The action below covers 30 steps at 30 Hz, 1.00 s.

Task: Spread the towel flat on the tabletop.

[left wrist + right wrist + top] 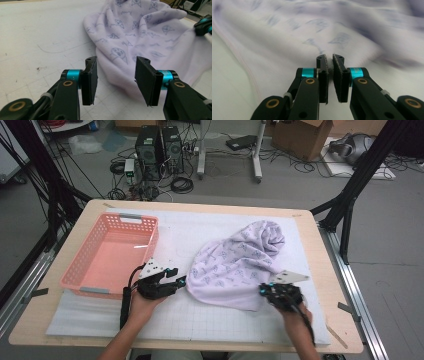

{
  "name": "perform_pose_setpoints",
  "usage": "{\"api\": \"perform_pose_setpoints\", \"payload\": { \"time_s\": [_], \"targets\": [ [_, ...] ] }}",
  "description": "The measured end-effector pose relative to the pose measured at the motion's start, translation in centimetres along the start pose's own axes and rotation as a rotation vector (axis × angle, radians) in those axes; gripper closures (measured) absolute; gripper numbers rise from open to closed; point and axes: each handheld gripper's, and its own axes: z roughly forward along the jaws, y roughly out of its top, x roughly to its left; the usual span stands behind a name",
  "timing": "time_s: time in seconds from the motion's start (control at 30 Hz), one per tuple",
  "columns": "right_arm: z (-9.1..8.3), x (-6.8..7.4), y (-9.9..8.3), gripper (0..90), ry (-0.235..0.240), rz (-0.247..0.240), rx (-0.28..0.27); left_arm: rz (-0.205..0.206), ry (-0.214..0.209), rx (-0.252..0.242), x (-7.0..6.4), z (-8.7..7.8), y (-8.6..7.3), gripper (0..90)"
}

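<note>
The high view shows a pink slotted basket. Left tongs gape wide before the soft printed cloth; right tongs pinch its edge.

Far folds of the lilac cloth blurred in the right gripper view, its printed figures unreadable there, cloth's top cut off by the left gripper view's edge, person's forearms cropped at the high view's bottom

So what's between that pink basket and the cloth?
The left hand-held gripper, jaws open, and bare white mat, seen in the high view.
</note>
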Motion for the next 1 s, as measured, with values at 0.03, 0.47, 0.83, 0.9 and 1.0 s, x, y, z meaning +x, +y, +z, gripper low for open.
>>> {"api": "perform_pose_setpoints", "payload": {
  "time_s": [0.03, 0.47, 0.83, 0.9, 1.0],
  "targets": [
    [-1.0, -0.9, -0.5, 83.3, -0.030, 0.019, -0.002, 0.000, 0.001, 0.002, 0.0, 0.0, 0.0, 52.7],
    [-4.5, -3.4, -2.8, 67.5, -0.192, 0.079, 0.012, -0.011, 0.007, 0.023, -0.4, 2.1, 0.6, 55.3],
    [-4.0, -2.5, -2.0, 63.1, -0.163, 0.054, -0.048, -0.055, -0.055, 0.142, -1.1, 7.6, 2.8, 48.6],
    [-4.0, -2.4, -2.1, 62.6, -0.158, 0.053, -0.046, -0.032, -0.068, 0.194, -1.8, 8.5, 2.6, 49.6],
    [-3.8, -2.3, -2.1, 61.7, -0.148, 0.045, -0.049, 0.057, -0.053, 0.255, -2.6, 8.8, 2.3, 67.7]
  ]
}}
